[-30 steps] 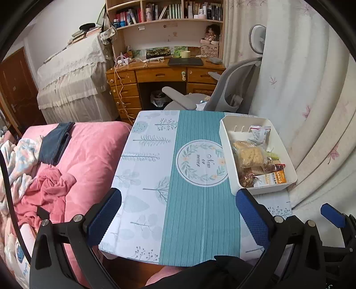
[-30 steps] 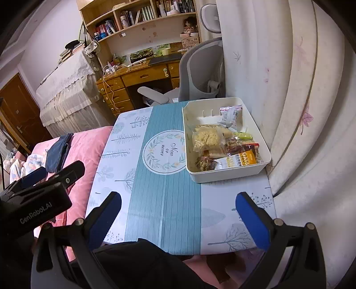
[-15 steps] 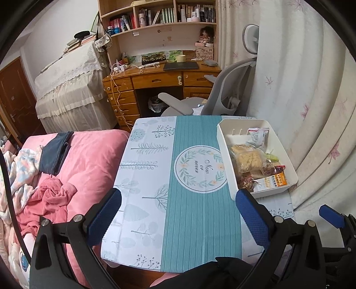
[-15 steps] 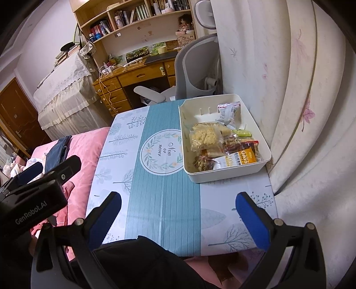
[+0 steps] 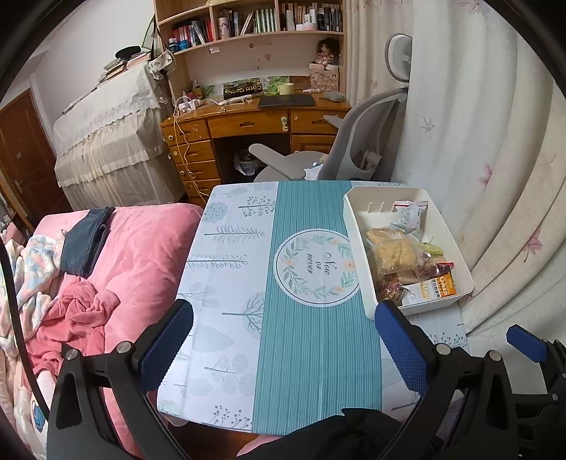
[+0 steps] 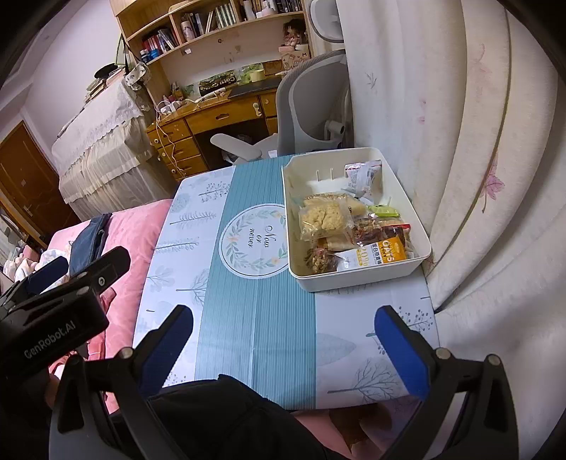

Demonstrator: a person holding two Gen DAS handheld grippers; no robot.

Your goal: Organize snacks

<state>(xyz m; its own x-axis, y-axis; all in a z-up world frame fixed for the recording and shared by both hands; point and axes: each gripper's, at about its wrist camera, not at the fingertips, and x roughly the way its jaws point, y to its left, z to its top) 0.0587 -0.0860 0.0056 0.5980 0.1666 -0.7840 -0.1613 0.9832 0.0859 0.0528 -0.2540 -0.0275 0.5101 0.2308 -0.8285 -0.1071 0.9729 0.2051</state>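
Small table [image 5: 226, 318] fills centre of both views, covered by a cloth with pale leaf-print sides and a teal striped middle band carrying a round wreath emblem [image 5: 316, 270]. White bin [image 5: 460, 269] sits on the table at right of centre in the left wrist view, upper right of centre in the right wrist view [image 6: 353, 279], just beside the curtain [image 5: 477, 124]. Snacks lie inside the bin: a clear bag of pale crumbly pieces [image 6: 323, 217], an orange-and-white oats packet [image 6: 380, 253] against the near wall, a dark nutty cluster bag [image 6: 322, 262] at the near left corner, a green wrapper [image 6: 383, 211], a white-and-red packet [image 6: 362, 173] at the far end. Table outside the bin holds no snacks. Left gripper [image 5: 283, 345] at bottom of its frame, jaws spread wide, nothing between them, above the near table edge. Right gripper [image 6: 283, 348] likewise at bottom of its frame, jaws released and empty; the left gripper's black body shows at lower left there. Pink bedding [image 5: 134, 254] at left, wooden desk [image 5: 247, 120] and grey chair [image 5: 346, 152] beyond the table, bookshelf [image 5: 254, 24] at top.
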